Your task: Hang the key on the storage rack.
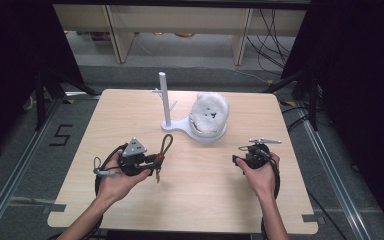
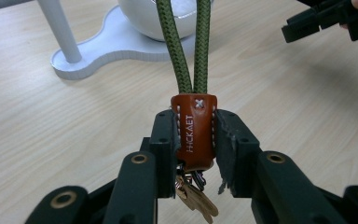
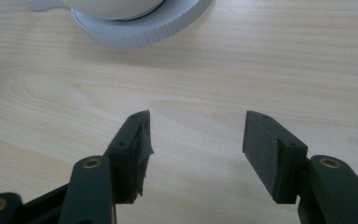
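My left gripper [image 2: 195, 140] is clamped on the keychain [image 2: 195, 133], lifted off the near-left bench [image 1: 130, 107] but not yet hung on the stand [image 1: 164, 100] beyond, while my right gripper [image 3: 196, 154] waits wide open.

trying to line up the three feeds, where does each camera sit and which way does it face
High view: above the person's side, looking forward and down on the table; both forearms show.
Left gripper view: rides the left hand-held gripper, looking along jaws clamping the keychain.
Right gripper view: rides the right hand-held gripper, jaws apart.
All share the white stand.
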Tool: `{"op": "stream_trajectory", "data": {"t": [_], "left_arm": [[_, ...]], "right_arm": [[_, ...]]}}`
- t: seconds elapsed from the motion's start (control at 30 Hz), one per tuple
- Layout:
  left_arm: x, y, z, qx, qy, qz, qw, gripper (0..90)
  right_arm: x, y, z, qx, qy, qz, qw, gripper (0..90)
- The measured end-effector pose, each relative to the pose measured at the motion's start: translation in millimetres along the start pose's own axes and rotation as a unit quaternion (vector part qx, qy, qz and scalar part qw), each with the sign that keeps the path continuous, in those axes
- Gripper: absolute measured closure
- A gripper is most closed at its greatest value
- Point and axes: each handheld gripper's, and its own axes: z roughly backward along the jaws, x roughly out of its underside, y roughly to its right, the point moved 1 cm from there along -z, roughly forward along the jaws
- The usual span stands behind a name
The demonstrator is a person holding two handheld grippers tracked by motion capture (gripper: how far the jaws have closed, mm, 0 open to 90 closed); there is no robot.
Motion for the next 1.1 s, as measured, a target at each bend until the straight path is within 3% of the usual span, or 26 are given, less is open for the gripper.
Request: {"op": "stream_trajectory", "data": {"t": [0.07, 0.13, 0.2, 0.4, 0.83, 1.0, 1.07, 1.1], "left_arm": [[-0.9, -3.2, 2.6, -0.001, 0.009, 0.004, 1.0, 69.1], [-1.4, -5.0, 3.9, -0.007, 0.015, 0.008, 0.9998, 69.1], [-1.9, -8.5, 7.1, -0.013, 0.012, 0.008, 0.9998, 69.1], [-1.0, -16.3, 12.5, -0.023, 0.034, 0.023, 0.9989, 69.1], [1.5, -29.7, 23.6, -0.042, 0.07, 0.047, 0.9956, 69.1], [0.9, -33.0, 28.0, -0.047, 0.084, 0.047, 0.9942, 69.1], [1.0, -33.9, 29.3, -0.05, 0.09, 0.047, 0.9936, 69.1], [1.5, -34.3, 30.2, -0.053, 0.093, 0.05, 0.9931, 69.1]], "right_arm": [[-0.2, 0.7, -0.4, 0.01, 0.001, 0.0, 0.9999, 42.9], [0.0, -0.8, -0.3, 0.0, 0.005, -0.003, 1.0, 42.8], [0.2, -0.7, -0.3, 0.0, 0.004, 0.0, 1.0, 42.7], [0.3, -1.2, -0.8, 0.0, 0.007, 0.0, 1.0, 42.5], [0.8, -3.6, -1.4, 0.005, 0.007, -0.008, 0.9999, 42.3], [0.5, -0.1, -1.8, 0.003, 0.015, 0.011, 0.9998, 42.2], [-0.1, -1.8, -0.6, -0.001, 0.011, -0.004, 0.9999, 42.1], [-0.1, -1.0, -1.2, 0.0, 0.015, -0.001, 0.9999, 42.0]]}}
